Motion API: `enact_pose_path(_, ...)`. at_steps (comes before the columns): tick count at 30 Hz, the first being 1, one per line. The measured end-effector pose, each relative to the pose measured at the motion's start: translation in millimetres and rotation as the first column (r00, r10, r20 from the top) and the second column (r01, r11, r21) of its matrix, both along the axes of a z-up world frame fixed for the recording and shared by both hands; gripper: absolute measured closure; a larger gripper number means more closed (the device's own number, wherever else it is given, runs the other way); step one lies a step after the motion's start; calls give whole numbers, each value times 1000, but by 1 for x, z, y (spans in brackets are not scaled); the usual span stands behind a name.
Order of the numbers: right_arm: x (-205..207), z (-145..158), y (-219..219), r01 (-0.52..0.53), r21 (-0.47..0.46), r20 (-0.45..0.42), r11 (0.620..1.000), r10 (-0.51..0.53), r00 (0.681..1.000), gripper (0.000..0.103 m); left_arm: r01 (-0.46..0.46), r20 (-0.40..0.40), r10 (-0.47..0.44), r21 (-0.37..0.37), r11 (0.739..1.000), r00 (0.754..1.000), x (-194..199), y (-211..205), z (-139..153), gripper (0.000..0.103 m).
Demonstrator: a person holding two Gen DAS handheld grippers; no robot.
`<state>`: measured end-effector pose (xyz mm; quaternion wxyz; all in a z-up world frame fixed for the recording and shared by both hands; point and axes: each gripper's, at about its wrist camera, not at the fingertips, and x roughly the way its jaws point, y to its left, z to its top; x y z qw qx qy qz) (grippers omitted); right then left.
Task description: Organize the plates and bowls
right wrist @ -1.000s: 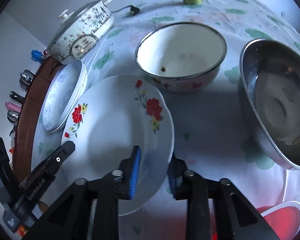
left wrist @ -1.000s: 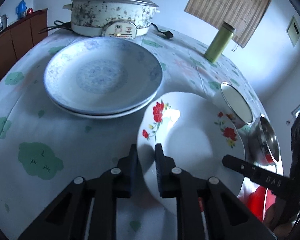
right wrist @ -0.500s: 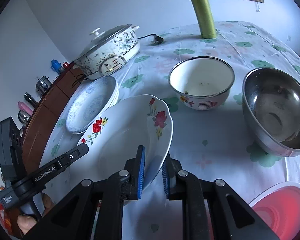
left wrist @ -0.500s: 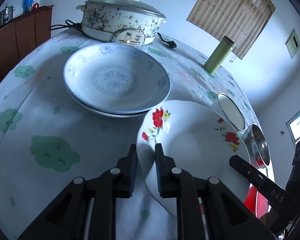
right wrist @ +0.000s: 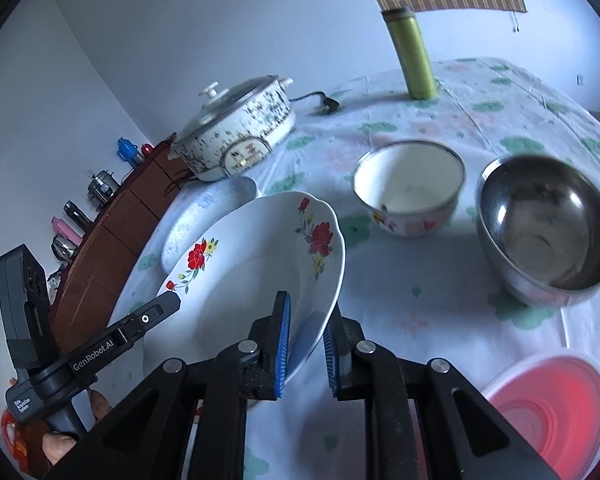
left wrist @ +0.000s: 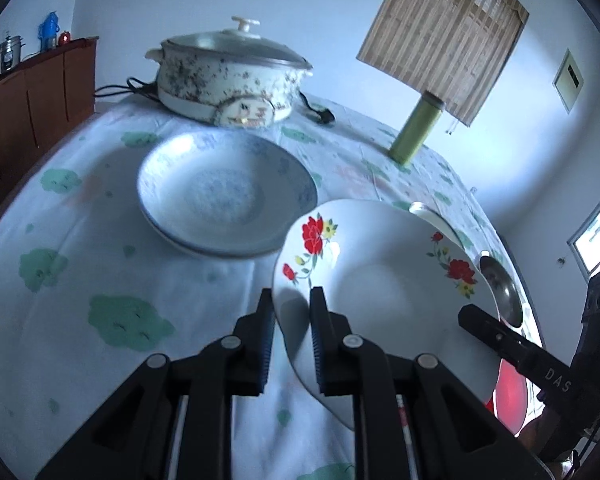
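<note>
1. Both tools are clamped on the same flowered plate (left wrist: 384,292), one at each side of its rim, and the plate is up off the counter (left wrist: 100,280), tilted.
2. The left tool (left wrist: 291,316) pinches the plate's near edge between its black pads; from the right wrist view its finger shows at the plate's left side.
3. The right tool (right wrist: 305,328) has its blue pads on either side of the rim, gripping it.
4. Just beyond the flowered plate sits a stack of blue-patterned plates (left wrist: 228,192), flat on the flowered cloth.
5. To the right stand a white enamel bowl (right wrist: 410,186) and a steel bowl (right wrist: 548,232), close beside each other, both upright on the counter.
6. Farther back are a lidded electric cooker (left wrist: 232,76) with its cord, and a green flask (right wrist: 414,56) standing upright.
7. A pink-red lidded container (right wrist: 548,404) lies at the near right corner.
8. A brown cabinet (left wrist: 32,100) stands against the wall to the left.
</note>
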<state>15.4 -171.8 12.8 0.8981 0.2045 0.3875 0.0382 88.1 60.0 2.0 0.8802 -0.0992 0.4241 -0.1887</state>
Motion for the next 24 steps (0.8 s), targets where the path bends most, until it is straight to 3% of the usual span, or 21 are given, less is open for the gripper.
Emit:
enact_pose_path(8, 36, 5, 30, -40, 45, 19, 998, 39, 999, 86, -75, 39, 74, 33, 997, 996, 30, 31, 10, 89)
enact_pose_path(24, 127, -24, 69, -75, 67, 11, 995, 75, 997, 86, -184, 26, 183, 77, 980, 983, 109, 60, -13, 89)
